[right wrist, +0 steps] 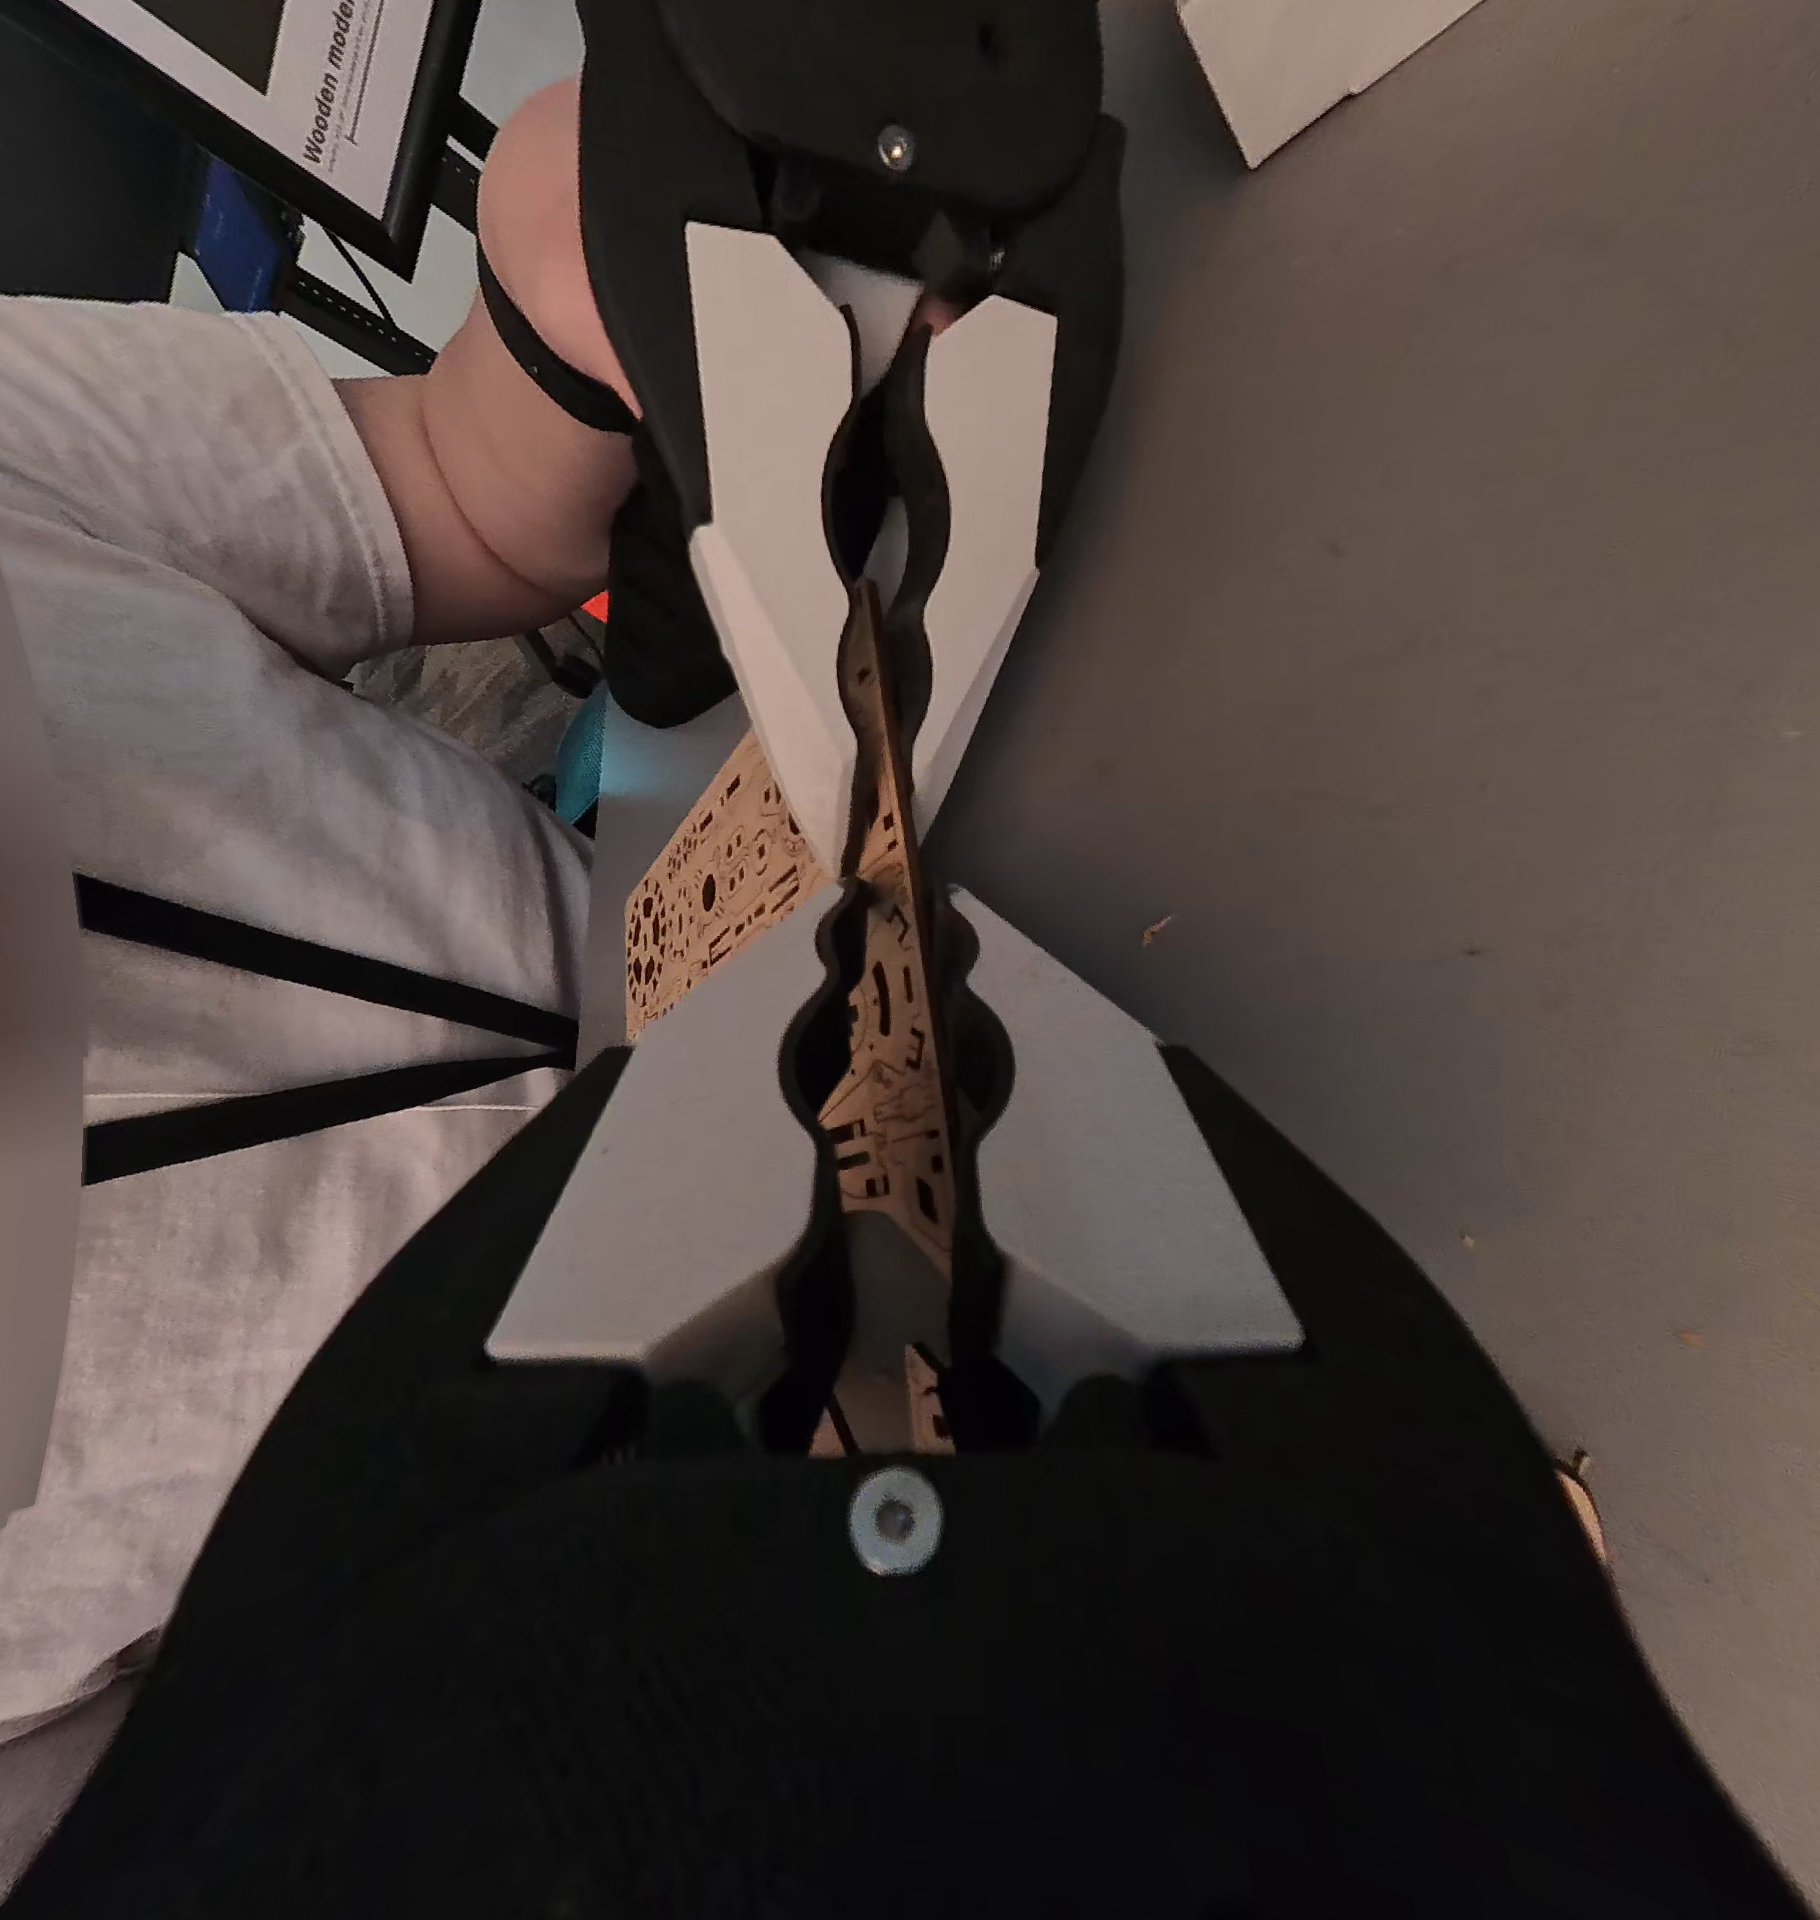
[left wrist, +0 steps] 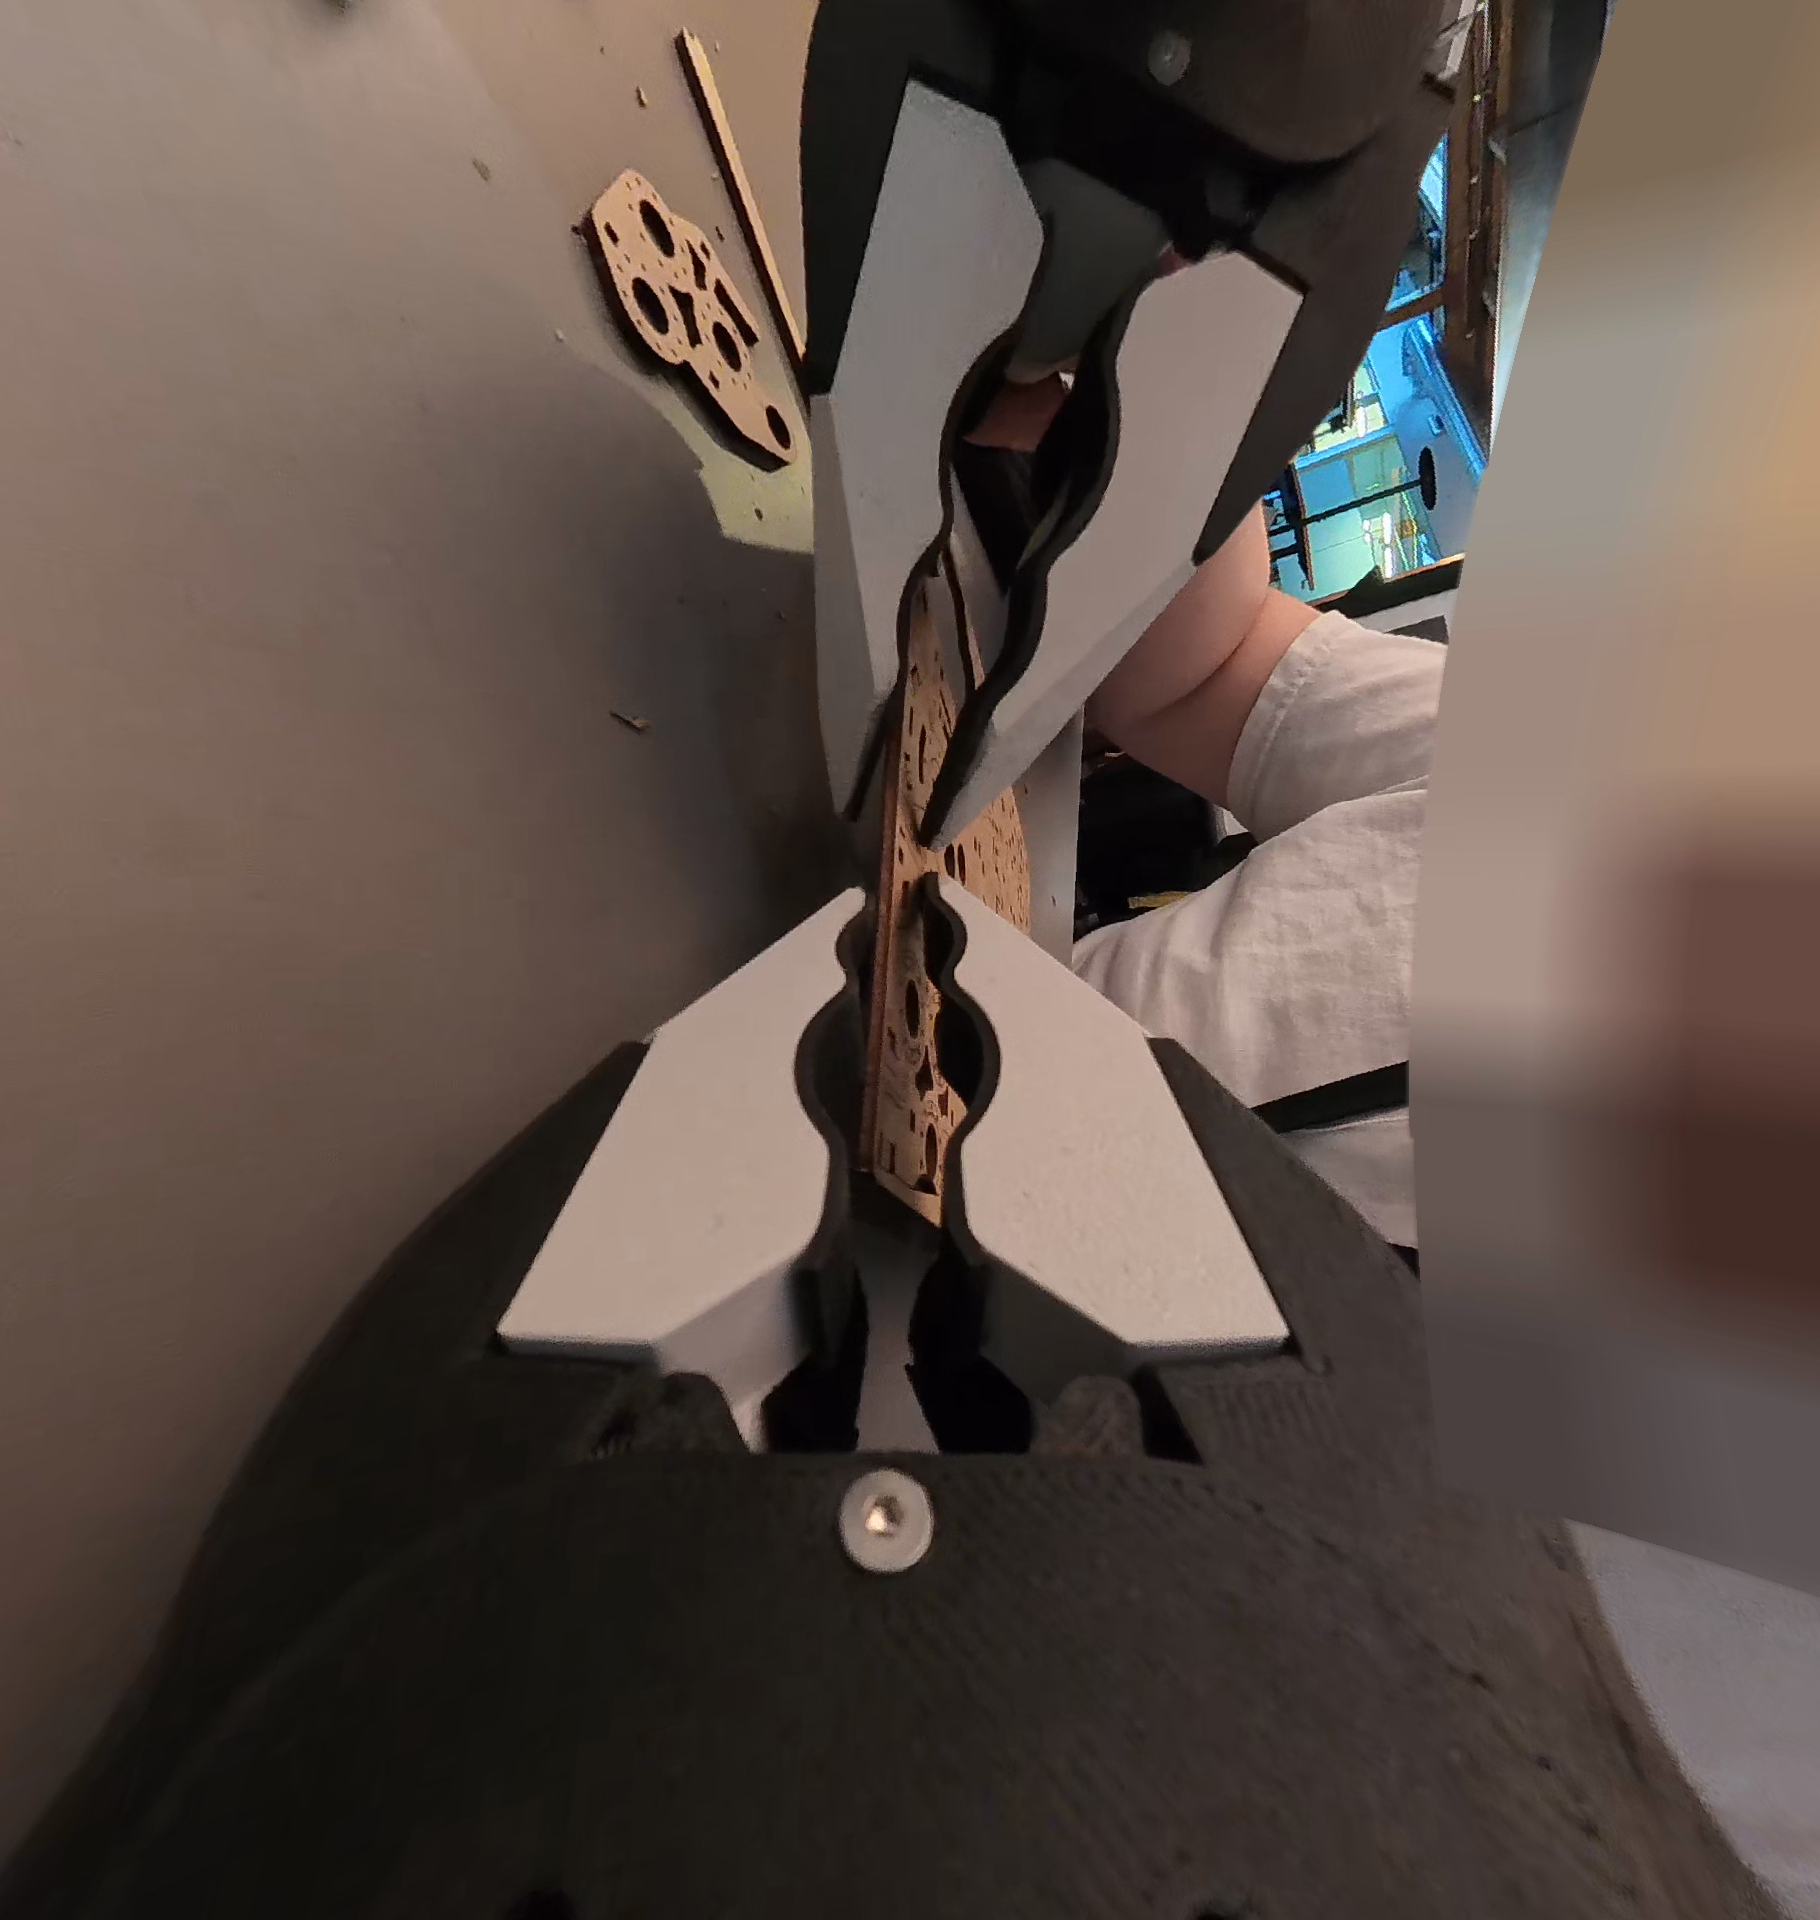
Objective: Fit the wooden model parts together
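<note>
both hand-held grippers pinch thin, perforated plywood sheet edge-on.

- Sheet – thin, pale laser-cut wood, full of dark cut-outs and engraved outlines; held edge-on and upright above the desk, clamped at opposite ends by both claws.
- Loose part – flat wooden piece with round holes, lying on the grey desk.
- Strip – narrow wooden sliver, flat on the desk just beside the loose part.
</note>
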The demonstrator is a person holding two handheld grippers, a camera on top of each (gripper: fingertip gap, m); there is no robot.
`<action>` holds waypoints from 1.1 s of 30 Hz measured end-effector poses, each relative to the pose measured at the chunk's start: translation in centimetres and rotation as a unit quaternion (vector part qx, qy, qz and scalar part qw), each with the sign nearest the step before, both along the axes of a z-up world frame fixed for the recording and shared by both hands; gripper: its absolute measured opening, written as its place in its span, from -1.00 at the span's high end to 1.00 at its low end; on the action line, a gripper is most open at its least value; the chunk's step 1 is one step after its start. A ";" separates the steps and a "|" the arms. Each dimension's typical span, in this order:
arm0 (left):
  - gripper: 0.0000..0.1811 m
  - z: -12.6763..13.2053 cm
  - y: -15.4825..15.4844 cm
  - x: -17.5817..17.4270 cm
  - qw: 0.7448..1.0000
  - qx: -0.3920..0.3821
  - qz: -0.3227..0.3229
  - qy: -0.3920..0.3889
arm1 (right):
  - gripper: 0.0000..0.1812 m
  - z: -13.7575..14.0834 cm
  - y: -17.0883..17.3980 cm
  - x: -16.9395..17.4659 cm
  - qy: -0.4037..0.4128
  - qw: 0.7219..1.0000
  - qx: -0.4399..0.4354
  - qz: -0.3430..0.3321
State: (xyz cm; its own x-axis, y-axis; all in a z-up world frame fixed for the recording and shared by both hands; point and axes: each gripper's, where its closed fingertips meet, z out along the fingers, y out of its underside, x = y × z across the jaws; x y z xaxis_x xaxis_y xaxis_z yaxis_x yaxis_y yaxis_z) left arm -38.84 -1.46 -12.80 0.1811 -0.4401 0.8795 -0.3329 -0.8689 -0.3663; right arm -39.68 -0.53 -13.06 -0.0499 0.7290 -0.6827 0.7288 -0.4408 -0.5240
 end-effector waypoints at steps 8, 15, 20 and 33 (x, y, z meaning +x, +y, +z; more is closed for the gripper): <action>0.98 0.5 -0.5 0.1 0.999 -0.021 -0.012 -0.021 | 0.89 0.2 -0.5 0.1 0.006 0.999 0.029 0.020; 0.97 -0.4 -0.5 0.1 1.000 0.004 -0.011 0.012 | 0.87 -0.7 -0.6 0.2 -0.011 0.999 0.040 0.025; 0.97 -0.6 -0.6 0.1 1.000 0.007 -0.012 0.018 | 0.87 -0.9 -0.6 0.2 -0.014 0.999 0.045 0.023; 0.96 -0.1 -0.5 0.2 1.000 0.000 -0.011 0.000 | 0.88 -0.1 -0.3 0.2 0.007 0.998 0.054 0.029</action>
State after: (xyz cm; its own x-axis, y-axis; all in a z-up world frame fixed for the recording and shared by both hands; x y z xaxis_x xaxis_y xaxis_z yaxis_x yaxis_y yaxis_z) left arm -38.62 -1.98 -12.89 0.1712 -0.4433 0.8799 -0.3509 -0.8619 -0.3660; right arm -39.46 -0.83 -13.16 -0.1019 0.7938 -0.5995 0.7440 -0.3392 -0.5757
